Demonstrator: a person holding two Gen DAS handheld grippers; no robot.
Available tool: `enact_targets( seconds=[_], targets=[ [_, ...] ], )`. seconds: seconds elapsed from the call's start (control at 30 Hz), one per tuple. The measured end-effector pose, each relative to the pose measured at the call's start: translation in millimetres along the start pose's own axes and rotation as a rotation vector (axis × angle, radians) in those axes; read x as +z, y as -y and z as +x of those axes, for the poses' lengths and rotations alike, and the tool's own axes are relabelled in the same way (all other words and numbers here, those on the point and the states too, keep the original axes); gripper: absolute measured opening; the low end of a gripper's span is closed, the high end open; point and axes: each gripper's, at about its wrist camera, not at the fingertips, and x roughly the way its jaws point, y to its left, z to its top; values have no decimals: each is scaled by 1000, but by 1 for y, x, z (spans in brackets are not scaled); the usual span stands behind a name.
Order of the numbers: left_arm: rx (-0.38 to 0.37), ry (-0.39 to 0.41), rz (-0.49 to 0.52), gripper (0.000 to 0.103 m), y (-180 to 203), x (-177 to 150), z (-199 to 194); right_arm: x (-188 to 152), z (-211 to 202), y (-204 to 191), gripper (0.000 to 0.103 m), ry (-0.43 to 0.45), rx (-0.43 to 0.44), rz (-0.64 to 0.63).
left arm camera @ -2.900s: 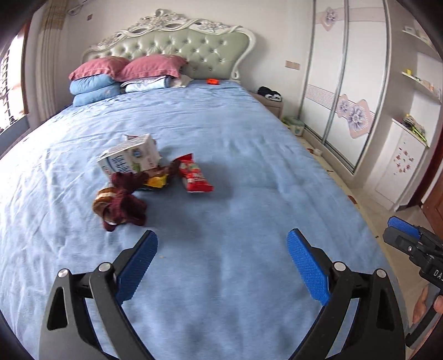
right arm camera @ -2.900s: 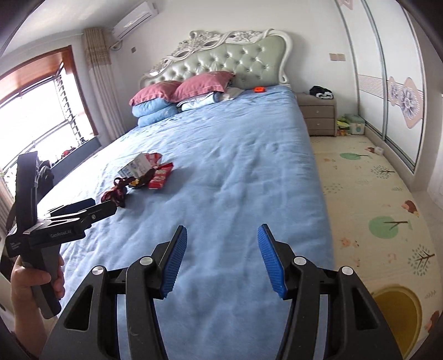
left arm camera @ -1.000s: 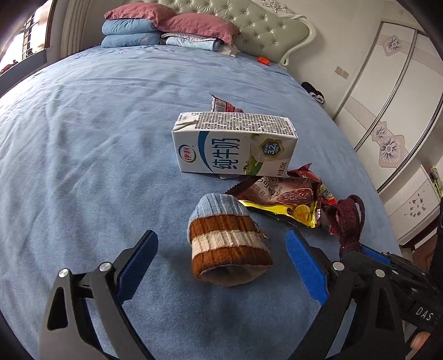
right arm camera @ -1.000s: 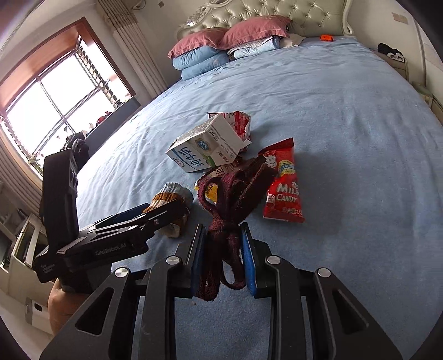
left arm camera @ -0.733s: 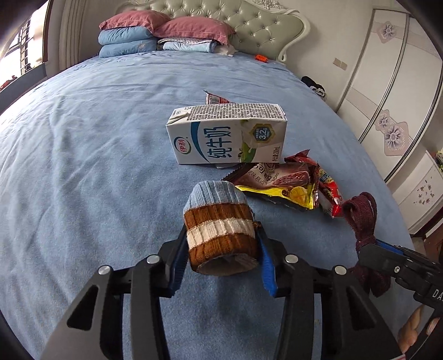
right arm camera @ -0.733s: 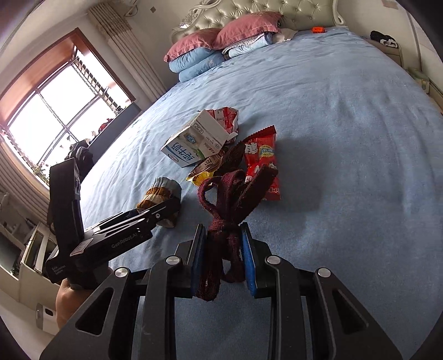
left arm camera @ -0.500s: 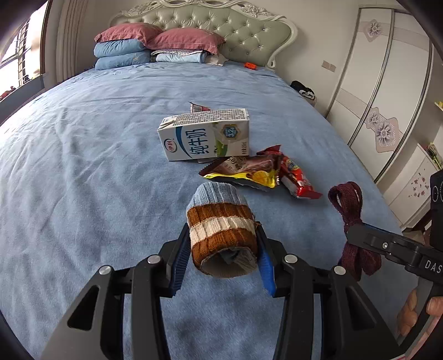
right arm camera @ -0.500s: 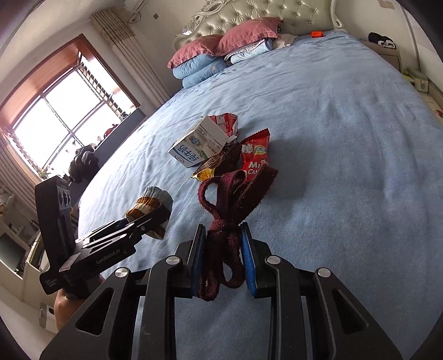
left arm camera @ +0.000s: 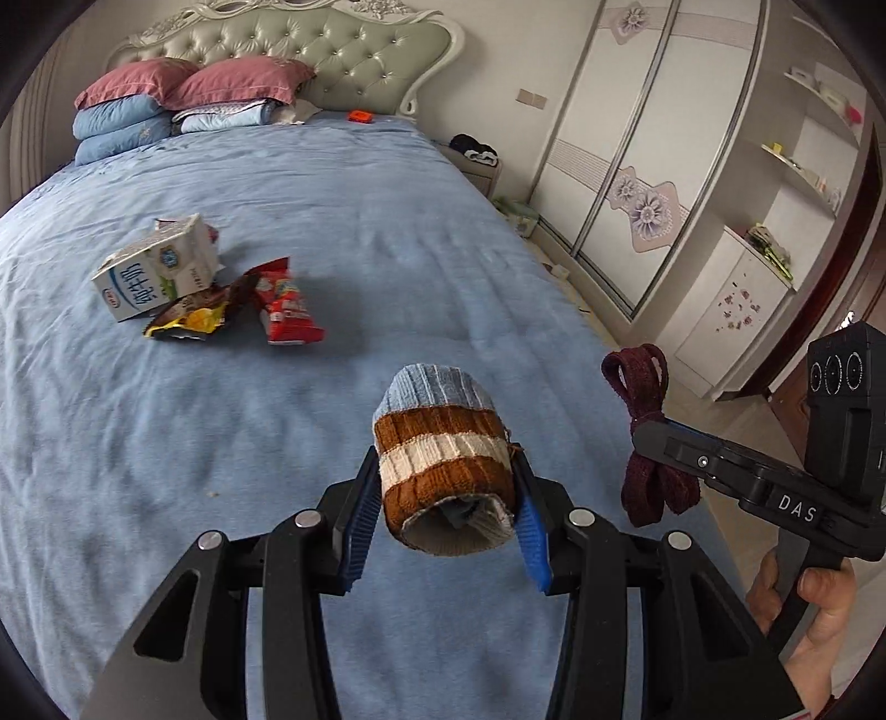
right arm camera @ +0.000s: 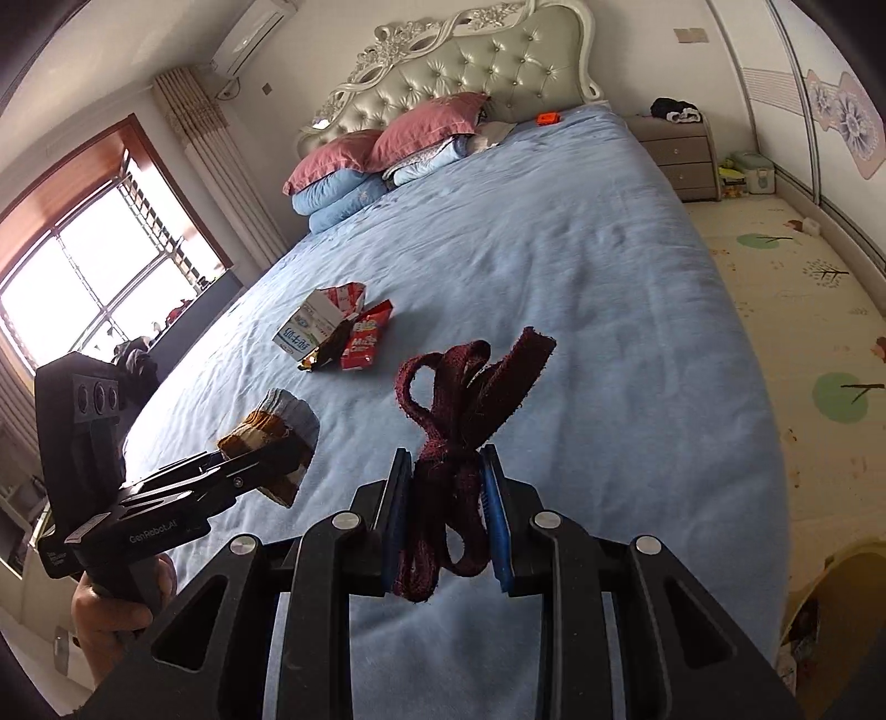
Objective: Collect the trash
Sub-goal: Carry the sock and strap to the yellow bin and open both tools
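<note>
A bedroom with a wide blue bed (left arm camera: 387, 266) whose tufted headboard (left arm camera: 310, 50) stands at the far end. The left gripper (left arm camera: 446, 512) is clamped on a rolled striped sock (left arm camera: 443, 459) held up above the bed's near edge, and the right gripper (right arm camera: 446, 512) is closed on a knotted maroon strip (right arm camera: 454, 421), also lifted clear of the sheet. The trash lies together nearer the bed's window-side edge than its middle: a milk carton (left arm camera: 155, 271) touching a brown-and-yellow wrapper (left arm camera: 191, 315), with a red candy packet (left arm camera: 285, 310) just beside them.
</note>
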Motion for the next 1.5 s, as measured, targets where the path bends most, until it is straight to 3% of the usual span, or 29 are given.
enact_targets(
  seconds=[0.1,0.27,0.7,0.93,1.2,1.23,1.27,1.33,1.37,1.5],
  targets=[
    [-63,-27,43,45,41,0,17,-11,-32,32,25,26,-6,61],
    [-177,-82,123,45,116,-4,46,-34,-86,82,25,74,-121,95],
    [-348,-266,352,45,293,-35,128,-98,-201,200,25,164,-363,252],
    [-440,-412,412,45,359,-61,175,-131,-232,244,25,158,-491,311],
    [-425,-488,439,45,392,-77,218,-155,-230,282,27,118,-542,366],
    [-422,-494,449,47,395,-78,222,-156,-228,286,29,113,-550,368],
    [-417,-500,457,60,397,-80,225,-157,-225,290,40,106,-563,375],
    [-406,-518,448,87,399,-81,234,-160,-221,300,53,86,-594,392],
    [-391,-516,436,91,397,-80,237,-163,-220,305,54,83,-606,402],
    [-358,-539,439,91,392,-85,246,-174,-218,319,54,73,-599,455]
  ],
)
